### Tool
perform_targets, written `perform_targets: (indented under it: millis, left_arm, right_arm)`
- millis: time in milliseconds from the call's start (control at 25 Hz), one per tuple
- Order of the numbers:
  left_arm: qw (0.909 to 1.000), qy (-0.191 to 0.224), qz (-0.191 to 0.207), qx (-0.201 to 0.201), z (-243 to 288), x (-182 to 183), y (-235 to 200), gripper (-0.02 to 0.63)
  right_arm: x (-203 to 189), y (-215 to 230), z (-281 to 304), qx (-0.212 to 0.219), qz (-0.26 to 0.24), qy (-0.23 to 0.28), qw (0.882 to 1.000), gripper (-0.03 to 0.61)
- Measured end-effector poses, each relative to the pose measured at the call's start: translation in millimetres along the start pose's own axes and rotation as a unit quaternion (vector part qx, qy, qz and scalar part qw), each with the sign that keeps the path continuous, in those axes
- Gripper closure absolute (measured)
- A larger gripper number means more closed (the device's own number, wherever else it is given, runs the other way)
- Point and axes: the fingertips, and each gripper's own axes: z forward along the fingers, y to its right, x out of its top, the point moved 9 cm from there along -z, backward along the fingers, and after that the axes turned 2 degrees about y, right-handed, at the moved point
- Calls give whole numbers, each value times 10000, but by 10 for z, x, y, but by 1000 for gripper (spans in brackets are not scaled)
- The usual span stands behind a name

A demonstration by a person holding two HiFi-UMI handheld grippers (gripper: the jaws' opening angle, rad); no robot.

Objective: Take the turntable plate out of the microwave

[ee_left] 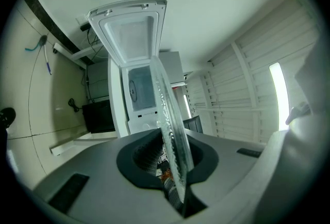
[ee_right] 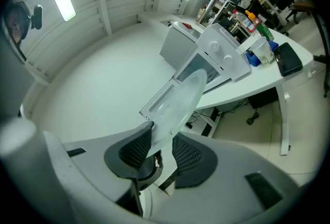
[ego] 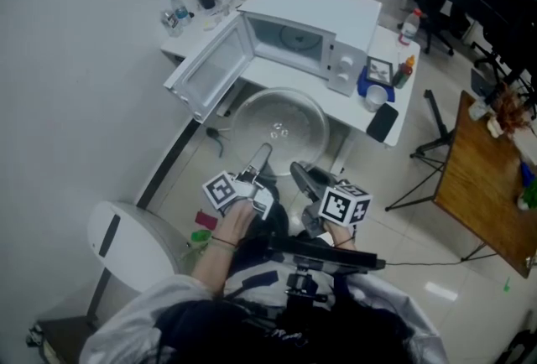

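The clear glass turntable plate (ego: 281,123) hangs outside the microwave, over the floor in front of the desk, with both grippers at its near rim. My left gripper (ego: 261,156) is shut on the rim; in the left gripper view the plate (ee_left: 172,135) runs edge-on between the pads of my left gripper (ee_left: 174,169). My right gripper (ego: 300,173) is shut on the rim beside it, and in the right gripper view the plate (ee_right: 180,99) rises out of my right gripper (ee_right: 157,149). The white microwave (ego: 312,23) stands behind with its door (ego: 210,69) swung wide and its cavity bare.
The white desk (ego: 394,115) also carries bottles (ego: 174,14), a cup (ego: 375,96) and a black flat object (ego: 383,122). A white round bin (ego: 134,245) stands at the left, a tripod stand (ego: 432,157) and a wooden table (ego: 487,186) at the right.
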Motion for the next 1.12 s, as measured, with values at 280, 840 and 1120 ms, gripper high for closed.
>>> perform_targets:
  millis: [280,840,1120]
  left_arm:
    - [10000,-52,-44,-21,-13,-11,28,583]
    - [9999,-133,-68,-69,125,50,-4,583]
    - [9999,-132,-64,-70,162,132,-29,583]
  right_arm:
    - [-24,-41,-27,3,10,69,10000,442]
    - [60,5,33,-51,-19,141,9999,442]
    - [93,10,125,-23,-34,139,9999,442]
